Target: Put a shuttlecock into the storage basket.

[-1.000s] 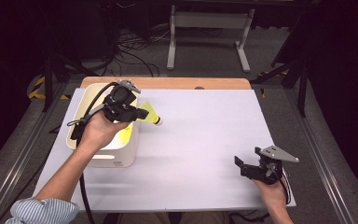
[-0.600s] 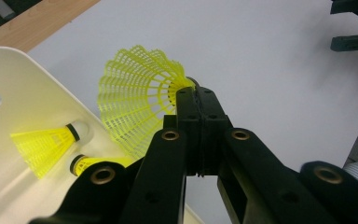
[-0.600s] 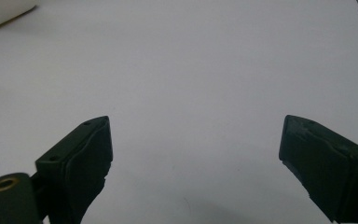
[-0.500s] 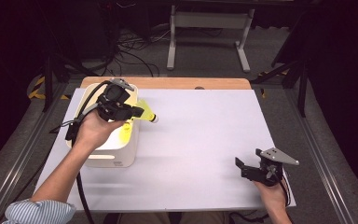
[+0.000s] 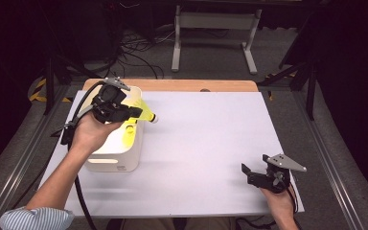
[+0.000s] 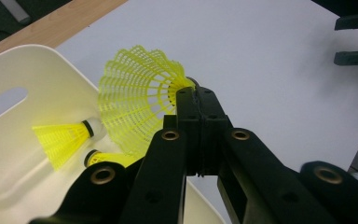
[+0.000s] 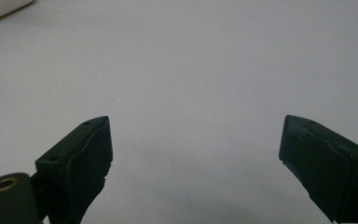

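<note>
My left gripper [image 5: 127, 113] [image 6: 196, 95] is shut on a yellow plastic shuttlecock [image 5: 143, 114] [image 6: 137, 100]. I hold it above the right rim of a white bin [image 5: 117, 153] [image 6: 28, 70], with its white cork end pointing right over the table. Two more yellow shuttlecocks [image 6: 60, 140] lie inside the bin, one partly hidden behind my jaws. My right gripper [image 5: 247, 174] [image 7: 196, 154] rests low at the table's front right. It is open, with nothing but bare white tabletop between its jaws.
A white sheet [image 5: 206, 143] covers the table, with a wooden strip [image 5: 182, 85] along the far edge. Beyond the table are a metal stand [image 5: 213, 33] and cables on the floor. A black cable [image 5: 79, 191] trails from my left gripper along the forearm.
My left gripper has drifted slightly left with the shuttlecock still in it. The right gripper has not moved.
</note>
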Demonstrator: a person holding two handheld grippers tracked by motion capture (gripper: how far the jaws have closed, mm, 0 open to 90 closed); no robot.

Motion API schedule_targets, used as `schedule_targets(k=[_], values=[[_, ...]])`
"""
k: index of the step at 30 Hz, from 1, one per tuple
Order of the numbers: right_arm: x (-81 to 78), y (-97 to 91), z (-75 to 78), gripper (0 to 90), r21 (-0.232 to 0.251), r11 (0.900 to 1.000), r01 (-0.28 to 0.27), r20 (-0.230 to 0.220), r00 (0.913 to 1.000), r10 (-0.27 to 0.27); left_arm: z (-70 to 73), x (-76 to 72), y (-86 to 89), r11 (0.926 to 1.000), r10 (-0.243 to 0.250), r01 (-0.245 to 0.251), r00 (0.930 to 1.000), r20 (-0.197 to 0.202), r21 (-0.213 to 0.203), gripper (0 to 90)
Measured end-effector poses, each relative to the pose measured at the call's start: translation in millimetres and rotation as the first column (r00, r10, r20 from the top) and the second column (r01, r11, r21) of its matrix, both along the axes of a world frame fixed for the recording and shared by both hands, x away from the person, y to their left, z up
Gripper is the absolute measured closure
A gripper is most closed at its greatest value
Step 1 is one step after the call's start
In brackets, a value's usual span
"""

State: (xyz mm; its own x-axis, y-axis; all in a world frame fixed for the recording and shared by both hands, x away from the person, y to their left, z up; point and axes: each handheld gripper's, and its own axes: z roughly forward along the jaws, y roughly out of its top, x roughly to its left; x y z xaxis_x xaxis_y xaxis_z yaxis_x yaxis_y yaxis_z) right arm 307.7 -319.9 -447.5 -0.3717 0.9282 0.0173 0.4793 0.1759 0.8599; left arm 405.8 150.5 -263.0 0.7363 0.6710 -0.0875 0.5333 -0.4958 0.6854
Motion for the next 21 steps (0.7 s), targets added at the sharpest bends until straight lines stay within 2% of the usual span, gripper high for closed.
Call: schedule_targets(k=[21], values=[[0.6,-0.1,-2.2,10.6,-0.003,1.0000,-0.004,-0.014,0.9999,0.004,6.9,-1.0,30.3,0.9972,0.072,-0.072,0.9974,0.008,-0.019,90.0]])
